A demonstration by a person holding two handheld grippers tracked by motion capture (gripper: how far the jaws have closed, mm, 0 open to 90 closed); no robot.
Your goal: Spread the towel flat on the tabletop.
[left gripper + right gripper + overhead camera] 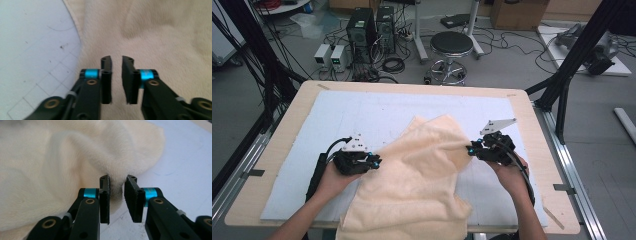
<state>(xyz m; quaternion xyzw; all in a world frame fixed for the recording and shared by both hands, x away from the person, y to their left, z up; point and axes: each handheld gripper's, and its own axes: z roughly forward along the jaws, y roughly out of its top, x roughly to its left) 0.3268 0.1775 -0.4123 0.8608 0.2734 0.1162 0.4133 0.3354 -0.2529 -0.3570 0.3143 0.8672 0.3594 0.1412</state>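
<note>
- We see a soft cream towel lying rumpled on the white mat that covers the desk. Its near end hangs over the desk's front edge.
- Our left gripper sits at the towel's left edge. In the left gripper view its jaws are a little apart, with towel under them but nothing pinched between them.
- Our right gripper is at the towel's right side. In the right gripper view a raised fold of towel sits right at the jaw tips. The jaws have a narrow gap, and we cannot tell if they are squeezing the fold yet.
- We think both grippers are at opposite sides so we can grab the towel in two places and pull it flat or fold it.
- The towel is floppy, so a small pinch could slip off.
- A stool stands on the floor past the desk.
</note>
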